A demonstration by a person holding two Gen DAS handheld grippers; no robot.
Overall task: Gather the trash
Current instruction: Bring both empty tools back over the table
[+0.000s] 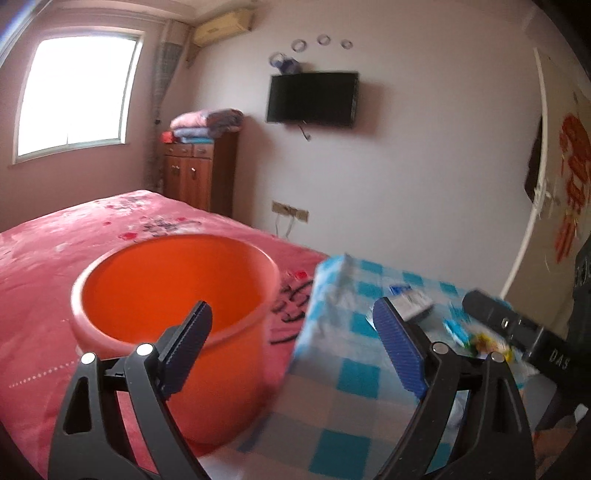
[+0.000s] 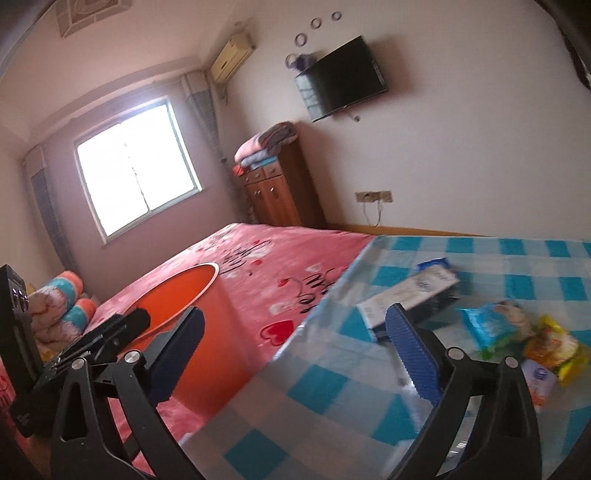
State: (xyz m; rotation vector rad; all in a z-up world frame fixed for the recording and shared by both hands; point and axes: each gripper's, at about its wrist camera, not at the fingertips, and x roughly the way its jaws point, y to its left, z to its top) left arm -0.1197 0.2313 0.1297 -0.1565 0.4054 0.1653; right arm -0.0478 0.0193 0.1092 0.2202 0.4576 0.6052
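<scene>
The left wrist view looks forward between its own two fingers, angled slightly down, from close above the orange bucket (image 1: 173, 295) and the near edge of the checked tablecloth (image 1: 354, 376). The right wrist view sits further right and is rolled, so the room tilts; it faces across the tablecloth (image 2: 332, 398) toward the same far wall. Both share the bucket (image 2: 177, 291), the pink bed (image 1: 48, 258), the window (image 2: 136, 166) and the television (image 2: 340, 77).

Place: a home bedroom
Signs: bed (image 1: 74, 236) with pink floral cover; wooden cabinet (image 1: 195, 170) stacked with folded blankets (image 1: 207, 123); wall-mounted TV (image 1: 312, 98); air conditioner (image 1: 223, 26); curtained window (image 1: 79, 96)
</scene>
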